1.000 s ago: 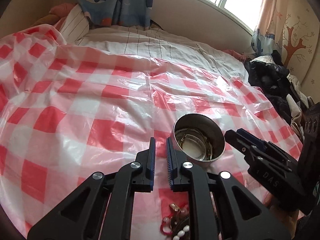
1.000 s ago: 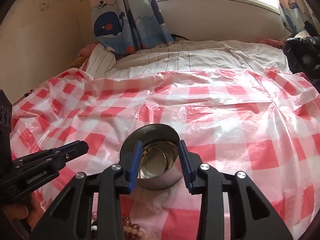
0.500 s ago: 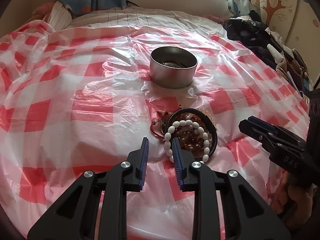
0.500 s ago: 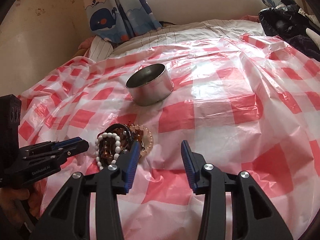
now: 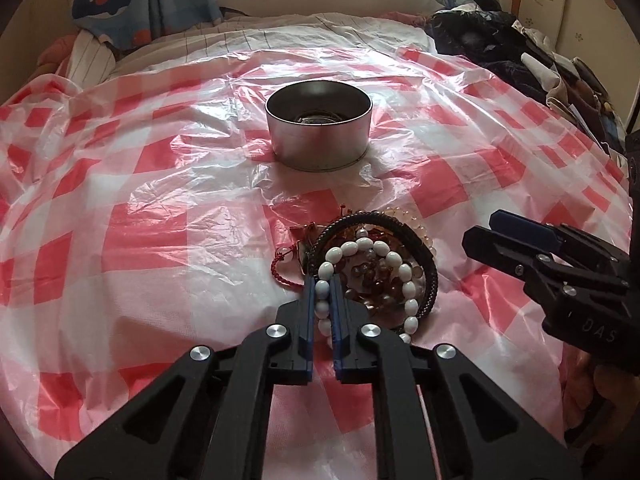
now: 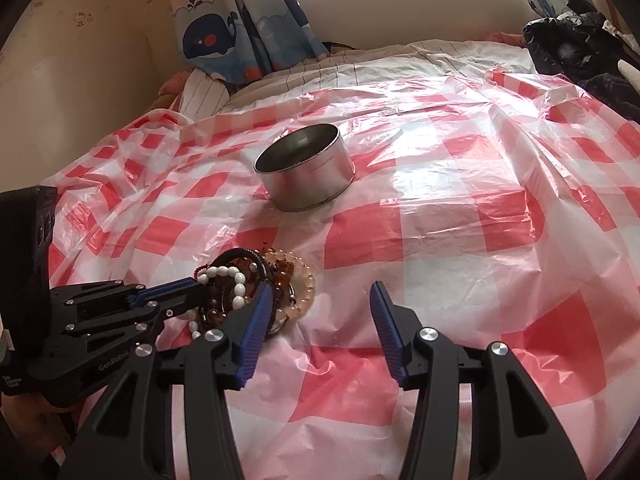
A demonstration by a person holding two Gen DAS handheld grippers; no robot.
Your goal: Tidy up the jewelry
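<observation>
- In the left wrist view the left gripper (image 5: 322,292) has just closed, and its blue pads now pinch the near side of a white bead bracelet (image 5: 374,246); the beads show plainly between the two pads.
- The same bracelet lies on top of a heap with a black braided bracelet (image 5: 430,268), brown glass beads (image 5: 374,276) and a red cord (image 5: 280,276), all on the red-and-white checked plastic sheet (image 5: 160,220).
- The right wrist view shows the pale amber bead bracelet (image 6: 302,276) at the heap's far side, mostly hidden in the other view.
- The right gripper (image 6: 316,304) has just been opening; its fingers stand apart with only bare sheet between them, the left one at the heap's edge.
- The round metal tin (image 5: 320,136) stands beyond the heap, apart from it; only the left wrist view shows something glinting at its bottom.
</observation>
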